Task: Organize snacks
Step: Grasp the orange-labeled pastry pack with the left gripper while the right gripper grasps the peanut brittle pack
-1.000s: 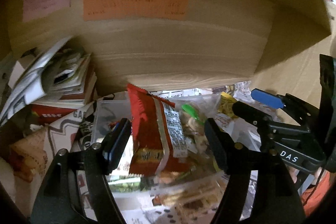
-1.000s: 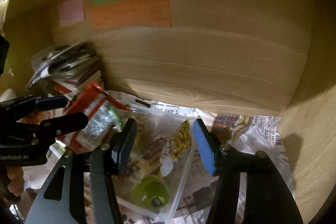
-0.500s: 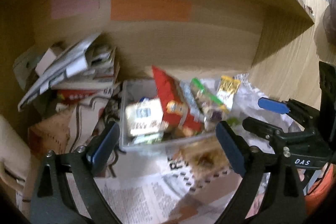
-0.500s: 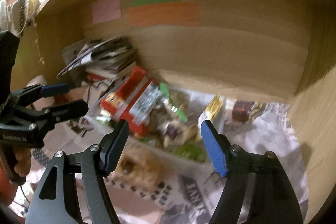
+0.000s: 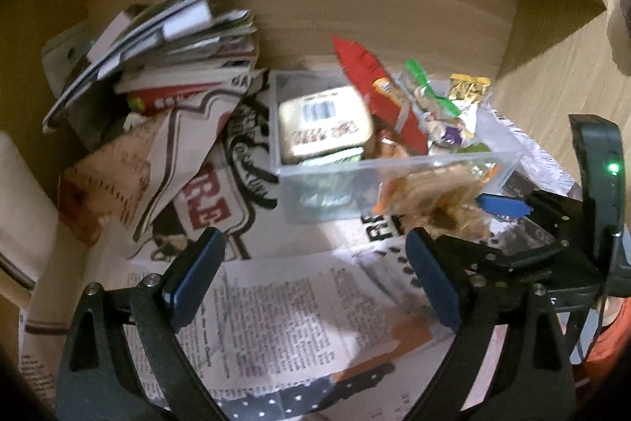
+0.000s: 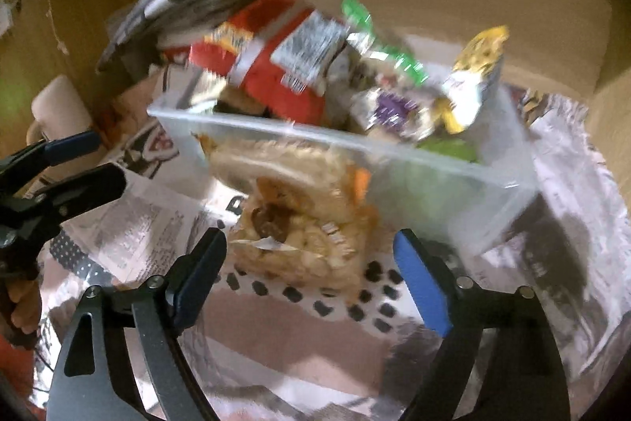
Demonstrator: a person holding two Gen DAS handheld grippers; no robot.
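Bin: clear rectangular plastic bin (image 5: 394, 164) (image 6: 453, 176) on newspaper-covered counter (image 5: 276, 310) (image 6: 572, 223), against pale wood-grain back wall; thin glossy walls, contents showing through.
Bin contents: glossy red foil snack bag (image 5: 378, 93) (image 6: 268, 66) propped upright, long axis leaning toward the wall; cream flat packet with barcode (image 5: 323, 125) lying face up; crinkled green-and-clear sweets pouch (image 5: 430, 97) (image 6: 378, 46); small yellow sachet (image 5: 469, 89) (image 6: 477, 66) standing at the bin's right end.
Loose snack: transparent crinkly bag of tan crackers (image 5: 434, 200) (image 6: 299, 219), lumpy, resting on the counter and leaning on the bin's near wall.
Left gripper (image 5: 307, 279): blue-padded jaws spread wide, nothing between them, above newsprint short of the bin.
Right gripper (image 6: 311, 275): jaws opening; cracker bag's near edge lies between the pads, not pressed.
Left of bin: slumped stack of magazines and papers (image 5: 157, 42), edges frayed and fanned.
Image quality: motion blur, print unreadable.
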